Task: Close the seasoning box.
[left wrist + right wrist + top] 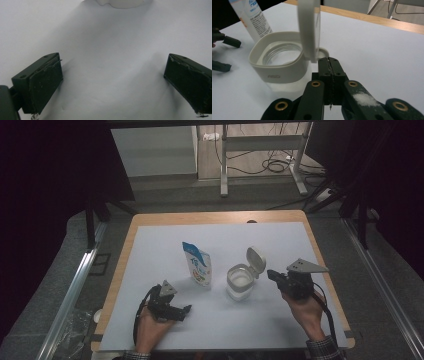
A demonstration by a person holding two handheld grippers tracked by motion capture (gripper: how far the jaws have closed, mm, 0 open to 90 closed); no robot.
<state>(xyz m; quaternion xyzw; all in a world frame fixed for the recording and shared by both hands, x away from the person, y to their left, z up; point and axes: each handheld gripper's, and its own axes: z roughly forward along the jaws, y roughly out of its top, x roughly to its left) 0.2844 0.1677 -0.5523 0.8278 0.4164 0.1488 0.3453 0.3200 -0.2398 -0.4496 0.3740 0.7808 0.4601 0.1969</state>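
High view first: a squat clear jar with a white square collar (240, 281) stands a little right of the middle of the pale sheet covering the wooden table (280, 320), its white hinged flip lid (255, 259) swung up and tilted back toward one o'clock, so the mouth is open. At about ten o'clock from the jar, close but apart, stands a white-and-blue stand-up pouch (197, 264) — upright, presumably so it can be picked up by its sides. The right gripper (272, 274) sits at three o'clock from the jar, pointing at it. In the right gripper view its two black jaws are pressed flat together with nothing between them, their tips just under the raised lid (309, 30) near its hinge side; whether they touch it I cannot tell. Closed like that they make a single blunt point, which I judge suits nudging the lid rather than gripping anything. The left gripper (186, 309) rests low at seven o'clock from the jar, jaws spread wide over bare sheet in the left gripper view, holding nothing — it looks parked, ready for the pouch. A few white grains cling to the right gripper's linkage.
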